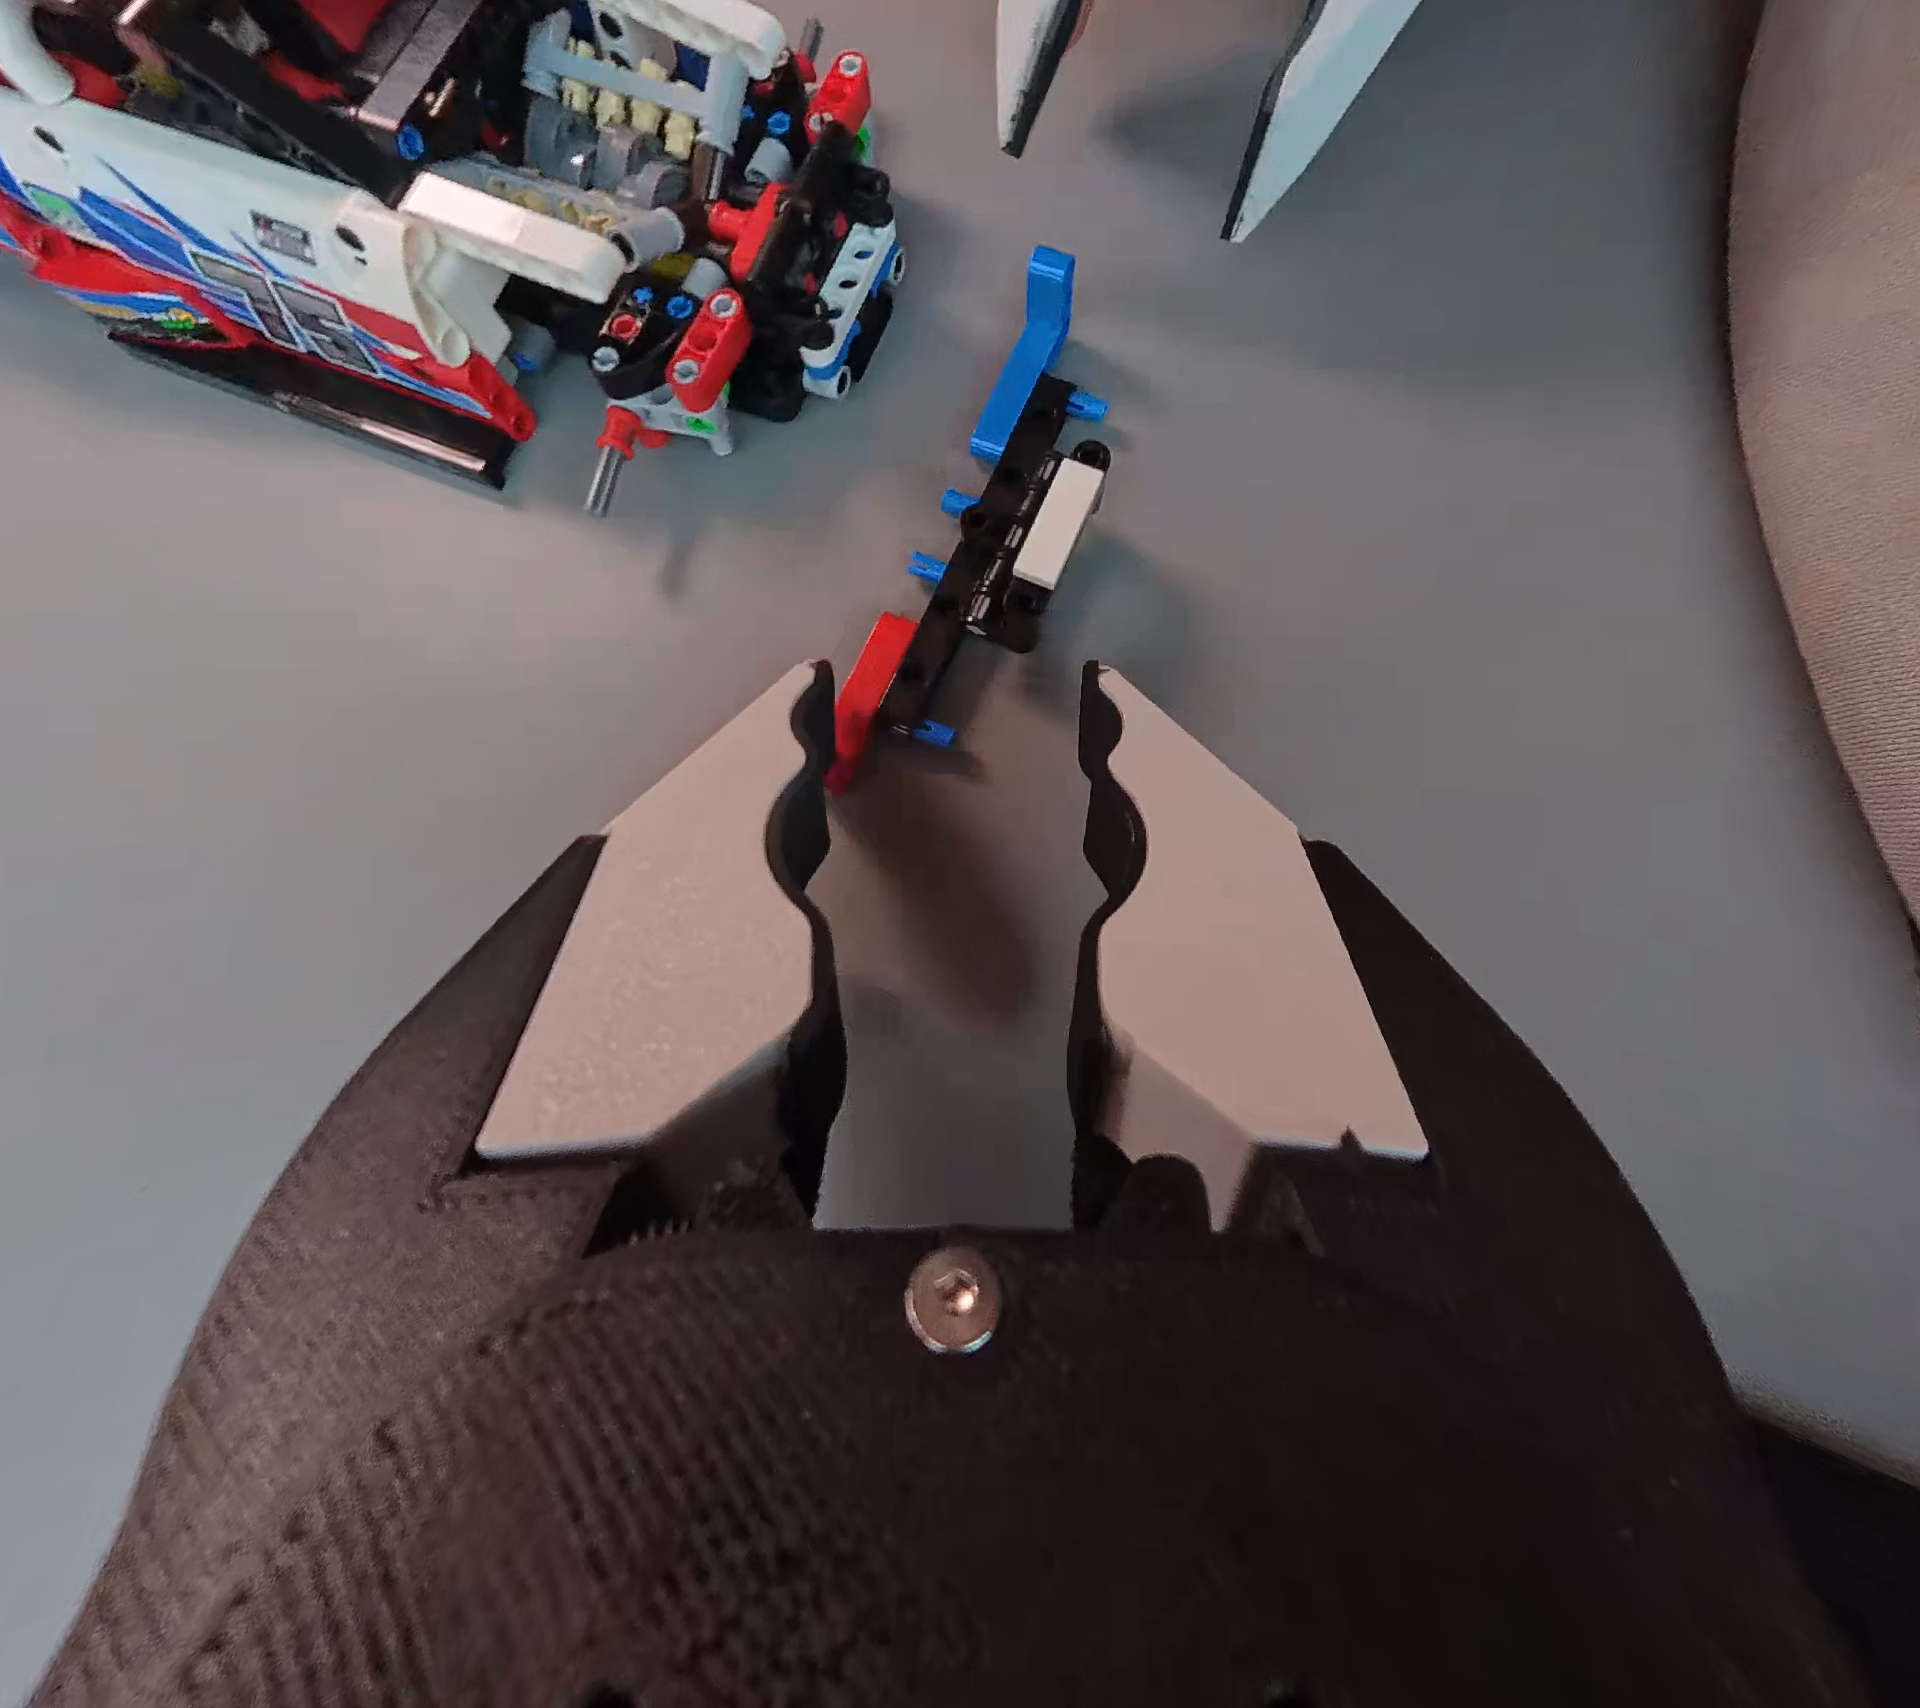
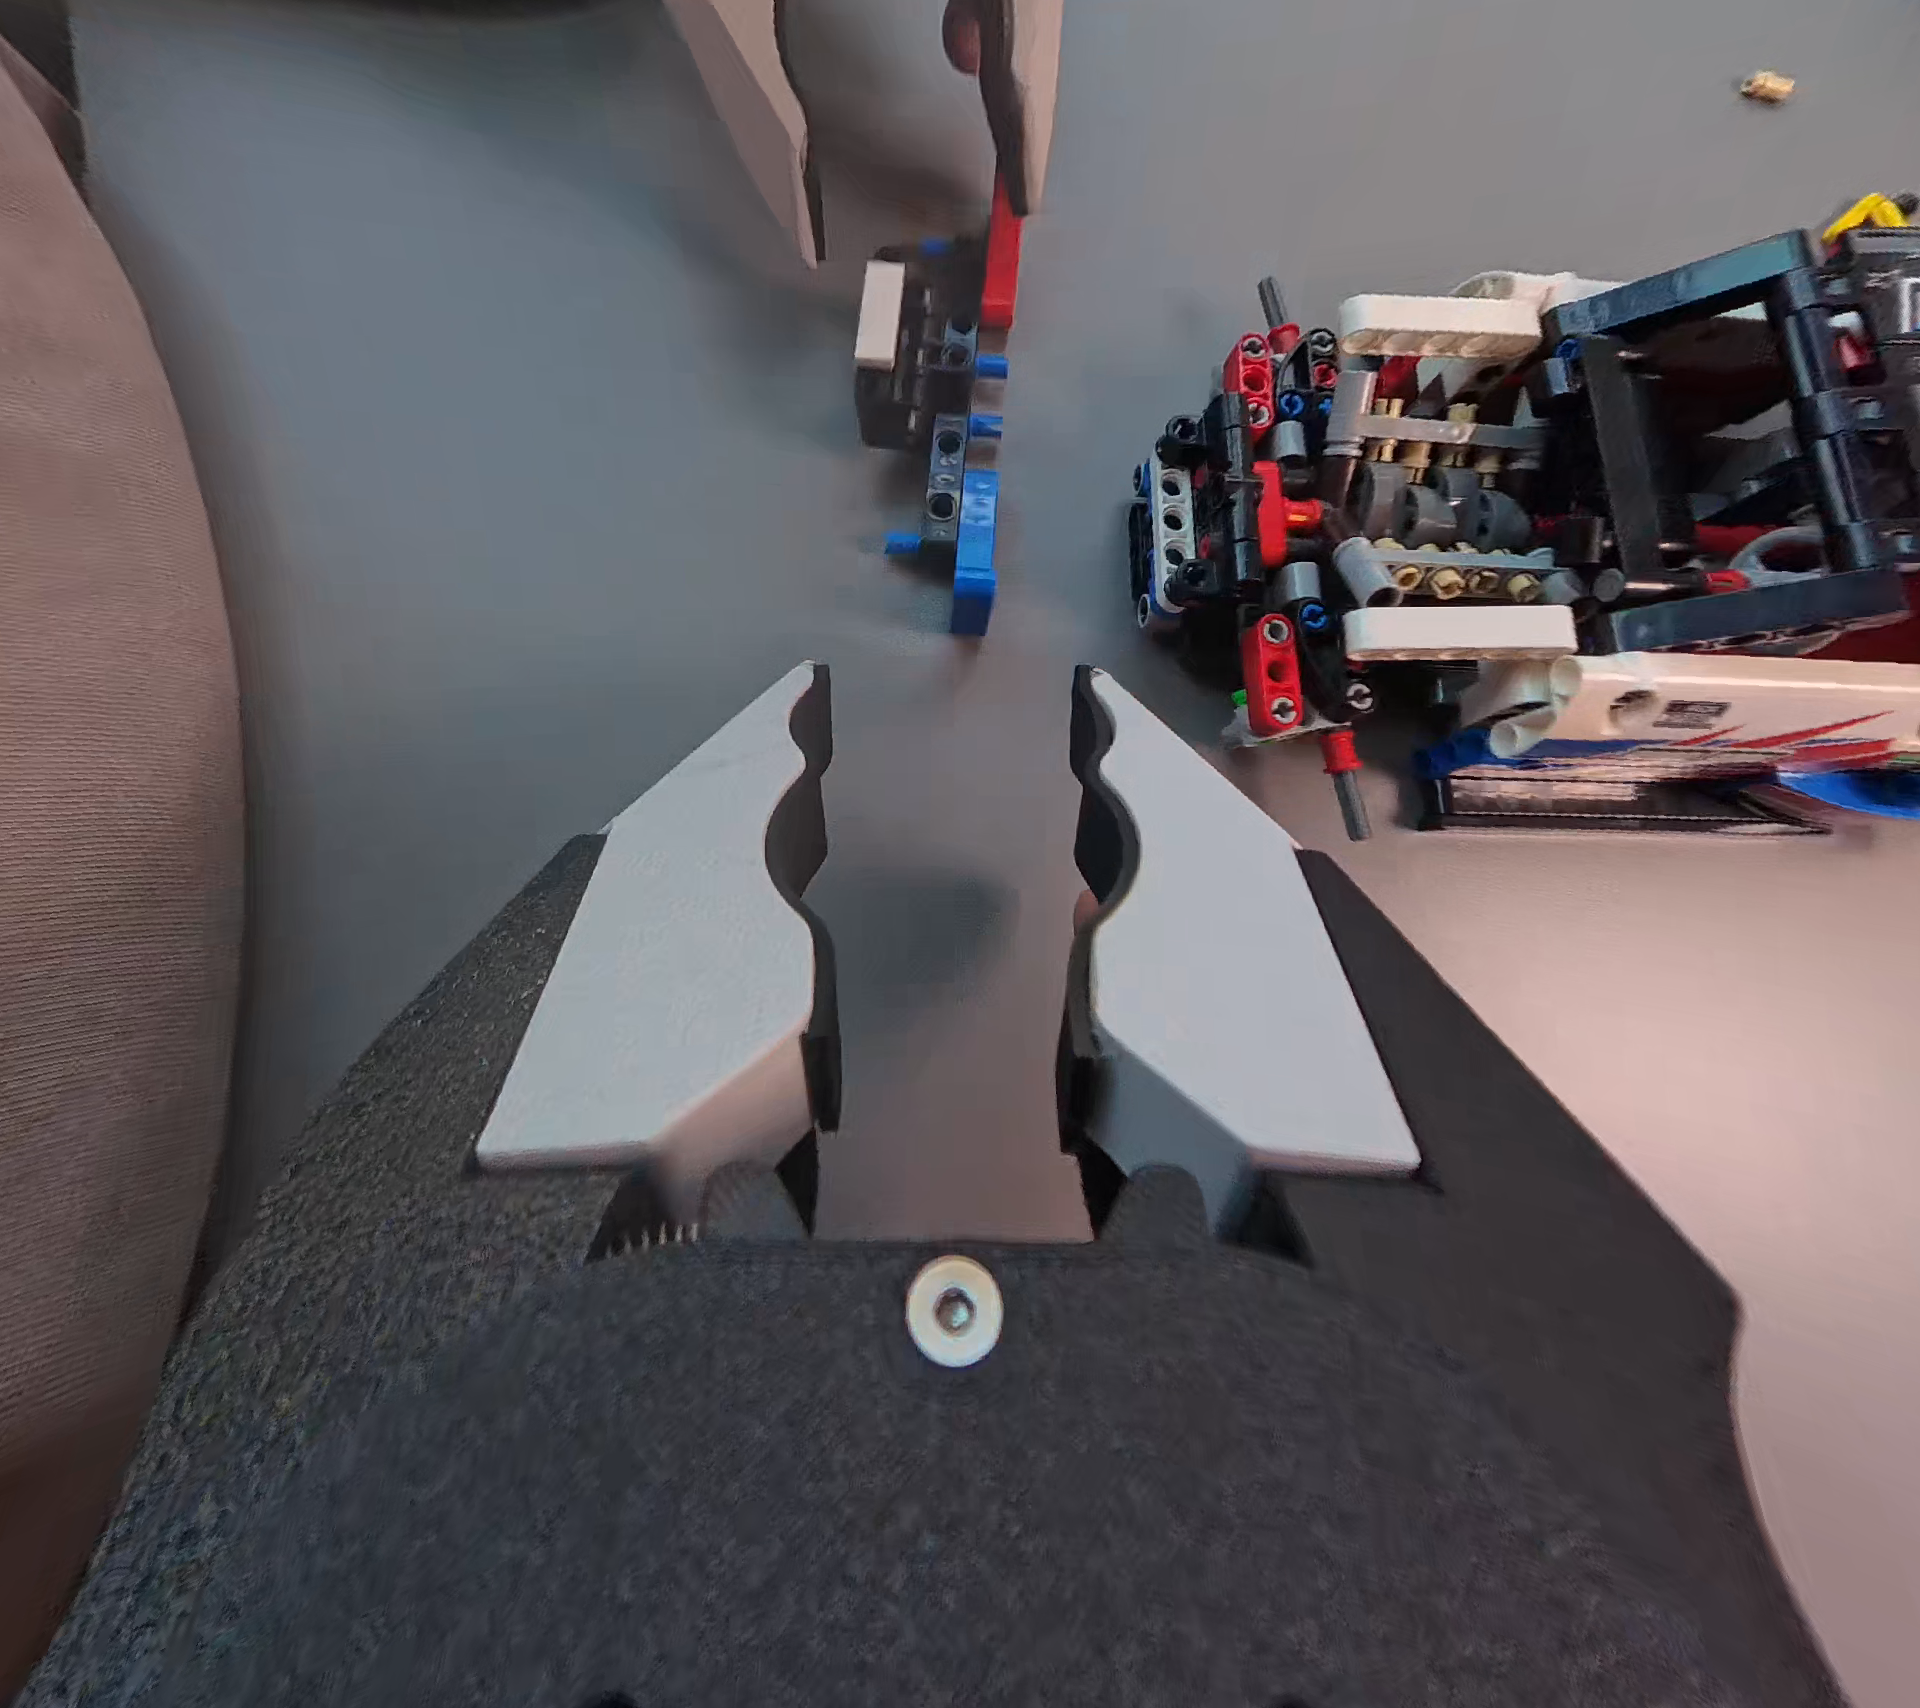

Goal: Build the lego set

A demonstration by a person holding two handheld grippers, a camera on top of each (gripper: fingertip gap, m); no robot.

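Both grippers are closing in on the loose sub-assembly (image 1: 997,515) lying on the grey table (image 1: 312,775), just beside the nose of the part-built car (image 1: 416,204). The left gripper (image 1: 951,671) is standing wide open and holding nothing, its left fingertip (image 1: 816,692) right at the red end piece (image 1: 868,702). The right gripper (image 2: 951,671) is open and empty too, hovering just short of the blue end piece (image 2: 975,557). I'd say this is the pick-up step. The piece's long axis is running straight away from each gripper, red end toward the left one, blue toward the right. Next move likely needs the left one squared over that red end before squeezing.
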